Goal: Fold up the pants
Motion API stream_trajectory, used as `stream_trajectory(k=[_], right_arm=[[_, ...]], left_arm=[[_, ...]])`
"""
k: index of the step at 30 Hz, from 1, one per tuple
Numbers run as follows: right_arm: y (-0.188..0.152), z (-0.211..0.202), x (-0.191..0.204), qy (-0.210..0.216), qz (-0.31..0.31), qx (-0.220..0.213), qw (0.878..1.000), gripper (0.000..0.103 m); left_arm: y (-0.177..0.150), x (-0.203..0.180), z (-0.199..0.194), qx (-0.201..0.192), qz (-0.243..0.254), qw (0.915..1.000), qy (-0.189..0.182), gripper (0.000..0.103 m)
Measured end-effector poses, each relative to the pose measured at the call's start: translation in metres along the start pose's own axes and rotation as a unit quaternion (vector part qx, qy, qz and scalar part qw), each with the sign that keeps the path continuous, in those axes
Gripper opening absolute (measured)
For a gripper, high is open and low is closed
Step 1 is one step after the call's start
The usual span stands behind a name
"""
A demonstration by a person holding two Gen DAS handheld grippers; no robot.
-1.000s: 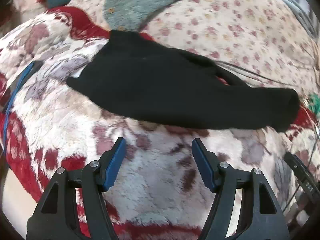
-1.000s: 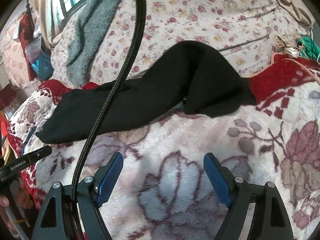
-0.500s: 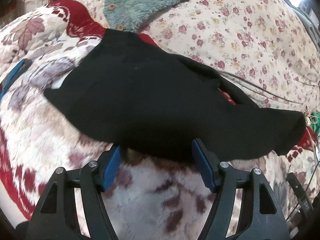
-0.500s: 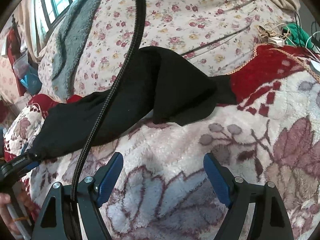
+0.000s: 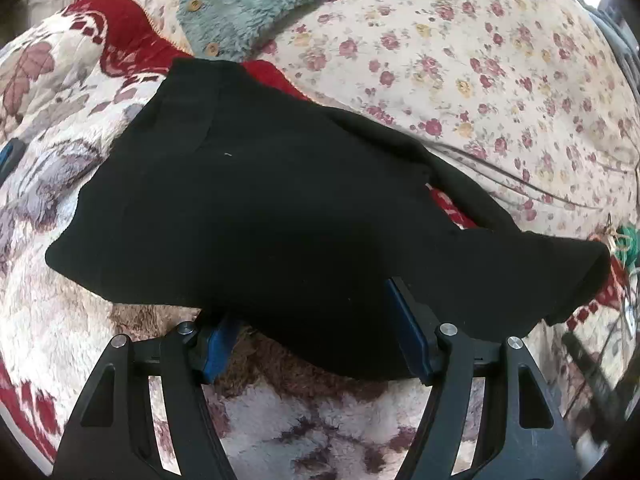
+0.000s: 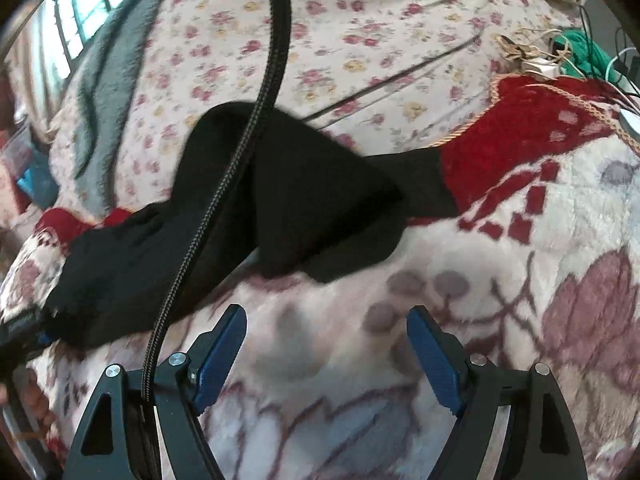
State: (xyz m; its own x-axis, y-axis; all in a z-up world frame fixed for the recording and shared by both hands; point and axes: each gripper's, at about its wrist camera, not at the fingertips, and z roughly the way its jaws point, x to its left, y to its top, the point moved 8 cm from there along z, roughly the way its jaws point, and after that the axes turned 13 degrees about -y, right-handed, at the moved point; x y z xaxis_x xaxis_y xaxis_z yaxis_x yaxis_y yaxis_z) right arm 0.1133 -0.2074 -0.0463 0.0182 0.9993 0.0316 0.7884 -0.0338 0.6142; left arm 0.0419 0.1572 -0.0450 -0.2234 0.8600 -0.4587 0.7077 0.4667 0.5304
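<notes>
My left gripper [image 5: 316, 320] has its jaws spread wide around the near edge of the black pants [image 5: 260, 208]: the cloth's hem drapes over the tip of my left blue finger [image 5: 218, 344] and runs just inside the right one, so the fabric lies between the pads but nothing is pinched. The pants sprawl across the plush flowered blanket [image 5: 52, 320], the broad part toward the left and a narrower end trailing off to the right, with their far edge reaching onto the small-rose bedsheet [image 5: 500, 80]. A fuzzy grey-green cardigan [image 5: 256, 4] with wooden buttons lies beyond them at the far side. My right gripper [image 6: 326, 344] hangs over bare blanket [image 6: 540, 280], its jaws released and holding nothing, near the pants [image 6: 288, 208], which sit bunched just beyond its tips. A braided black cable [image 6: 224, 184] arcs across that view in front of the cloth, and a tangle of green cord [image 6: 580, 48] rests at the far right.
</notes>
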Motion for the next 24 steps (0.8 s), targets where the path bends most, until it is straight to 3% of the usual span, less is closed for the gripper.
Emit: stream_trajectory(k=[4,5,7,8,10,12,17,24], right_arm=[[0.012,0.027,-0.011,-0.011,0.02,0.023,0.999,0.081],[0.015,0.035,-0.01,0.007,0.027,0.029,0.999,0.066],[0.018,0.046,-0.007,0.046,0.047,0.045,0.997,0.034],[0.022,0.047,-0.008,0.059,0.059,0.036,0.996,0.026],[0.029,0.039,-0.008,0.084,0.072,0.014,0.994,0.013],[0.034,0.023,-0.008,0.1,0.075,-0.012,0.992,0.011],[0.037,-0.024,-0.015,0.113,0.059,-0.049,0.991,0.01],[0.033,-0.084,-0.026,0.126,0.031,-0.068,0.989,0.009]], left_arm=[[0.002,0.002,0.002,-0.009,-0.003,0.9999,-0.005,0.067],[0.002,0.0,0.003,-0.01,0.0,0.9999,-0.004,0.062],[0.003,0.002,0.004,-0.012,0.01,0.9998,0.008,0.039],[0.003,0.003,0.005,-0.012,0.009,0.9998,0.009,0.029],[0.004,0.004,0.004,-0.009,0.006,0.9999,-0.008,0.019],[0.004,0.005,0.0,-0.008,-0.001,0.9998,-0.016,0.012],[0.006,-0.001,-0.023,-0.024,0.012,0.9992,-0.028,0.01],[0.011,0.003,-0.06,-0.031,0.039,0.9981,-0.036,0.008]])
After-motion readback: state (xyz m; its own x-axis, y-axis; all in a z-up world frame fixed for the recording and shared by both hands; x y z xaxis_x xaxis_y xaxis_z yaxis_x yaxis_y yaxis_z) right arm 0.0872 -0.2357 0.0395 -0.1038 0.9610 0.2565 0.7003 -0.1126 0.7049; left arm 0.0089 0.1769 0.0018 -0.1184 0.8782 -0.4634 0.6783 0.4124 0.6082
